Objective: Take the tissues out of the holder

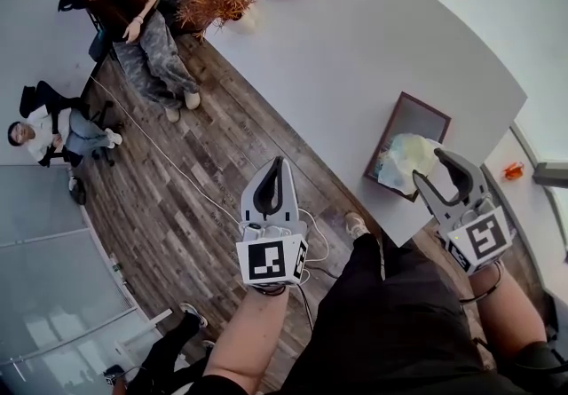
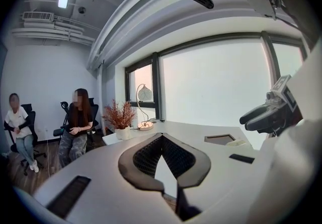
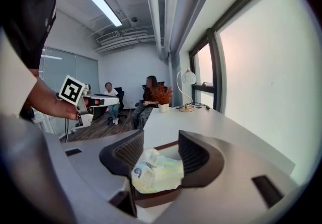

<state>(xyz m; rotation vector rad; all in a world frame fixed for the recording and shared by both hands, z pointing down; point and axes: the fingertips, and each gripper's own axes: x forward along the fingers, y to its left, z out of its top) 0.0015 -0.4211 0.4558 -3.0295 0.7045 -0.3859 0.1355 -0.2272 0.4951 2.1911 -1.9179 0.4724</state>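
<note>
Right gripper (image 3: 160,143): 2 jaws apart around tissues (image 3: 157,170) in holder (image 1: 415,116), seemingly not touching, lined up to pinch. Left gripper (image 2: 162,136) closed, empty, aside.

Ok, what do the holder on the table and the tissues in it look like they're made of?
Holder: probably wood or wood-look board, dark brown and matte, with a flat raised rim. Tissues: seemingly a soft pack in printed film, pale yellow-green, crumpled with a slight sheen; it could be paper instead.
</note>
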